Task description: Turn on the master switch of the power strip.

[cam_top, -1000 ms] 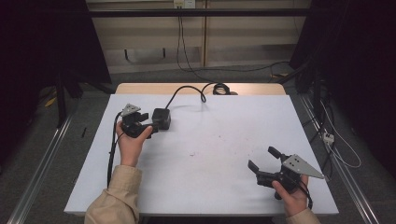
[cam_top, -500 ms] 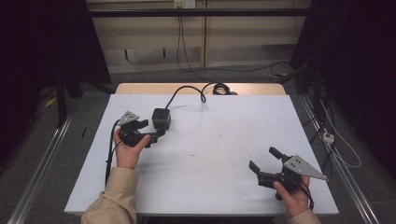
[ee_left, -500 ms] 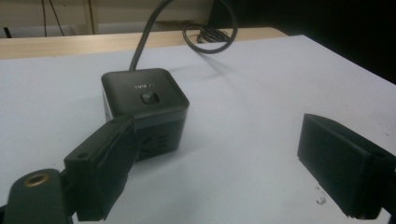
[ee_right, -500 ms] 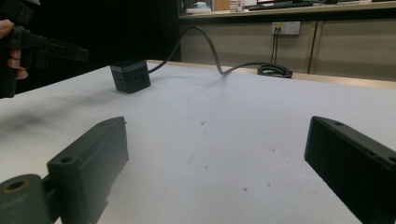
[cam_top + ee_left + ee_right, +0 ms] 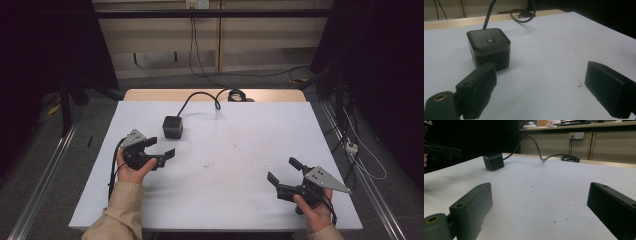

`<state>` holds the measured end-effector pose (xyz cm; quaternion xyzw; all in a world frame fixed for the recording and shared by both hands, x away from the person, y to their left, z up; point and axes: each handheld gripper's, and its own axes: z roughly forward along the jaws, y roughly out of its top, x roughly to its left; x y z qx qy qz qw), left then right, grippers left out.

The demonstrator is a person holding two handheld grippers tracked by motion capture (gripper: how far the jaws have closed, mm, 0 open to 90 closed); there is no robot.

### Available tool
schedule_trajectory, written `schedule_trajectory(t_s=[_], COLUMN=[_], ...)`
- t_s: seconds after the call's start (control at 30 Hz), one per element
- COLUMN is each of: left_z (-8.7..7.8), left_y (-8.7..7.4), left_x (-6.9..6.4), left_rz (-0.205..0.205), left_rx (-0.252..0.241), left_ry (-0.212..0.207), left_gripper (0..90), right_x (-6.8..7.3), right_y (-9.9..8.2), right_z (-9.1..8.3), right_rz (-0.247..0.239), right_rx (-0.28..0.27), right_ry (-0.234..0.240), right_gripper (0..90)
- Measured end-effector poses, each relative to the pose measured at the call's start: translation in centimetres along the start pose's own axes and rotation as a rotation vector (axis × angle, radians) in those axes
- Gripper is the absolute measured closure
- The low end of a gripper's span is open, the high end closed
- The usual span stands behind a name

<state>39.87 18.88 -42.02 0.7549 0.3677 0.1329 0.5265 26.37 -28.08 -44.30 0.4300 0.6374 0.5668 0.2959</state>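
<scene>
A black cube power block (image 5: 172, 126) with a button on top (image 5: 489, 46) stands on the white table (image 5: 235, 145), its black cable (image 5: 200, 97) running to the far edge. My left gripper (image 5: 162, 148) sits a little in front of and to the left of the cube, apart from it. Its jaws have just been opening and stand open with nothing between them (image 5: 544, 87). My right gripper (image 5: 284, 170) rests at the near right, open and empty (image 5: 541, 205). From there the cube (image 5: 493, 161) shows far off.
A coil of the cable (image 5: 235, 94) lies on the wooden strip at the table's far edge. Wall sockets (image 5: 577, 135) sit on the panel behind. Metal rails run along both sides of the table, with loose cables on the floor at the right (image 5: 355, 150).
My left gripper has drawn back from beside the cube toward the near edge, and its jaws have spread wider. The cube and the right gripper have stayed put.
</scene>
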Motion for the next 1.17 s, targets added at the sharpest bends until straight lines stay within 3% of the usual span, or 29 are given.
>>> schedule_trajectory(t_s=[0.13,0.33,0.83,1.17], left_z=[-0.6,-1.3,-3.5,-4.5], left_y=[-0.4,-1.2,-2.9,-4.2], left_x=[0.0,0.0,0.7,1.2], left_rz=[-0.004,0.024,0.014,0.018], left_rx=[-0.008,0.015,0.026,0.068], left_ry=[0.001,0.012,0.043,0.079], left_gripper=[9.5,8.0,7.5,7.7], right_x=[0.0,0.0,0.0,0.1], right_y=[0.0,0.0,0.0,0.0], right_z=[0.0,0.0,0.0,0.1], right_rz=[-0.003,-0.005,-0.012,-0.009], right_rx=[0.0,-0.001,0.0,-0.001], right_ry=[0.001,0.003,0.008,0.009], right_gripper=[5.8,5.8,5.7,5.7])
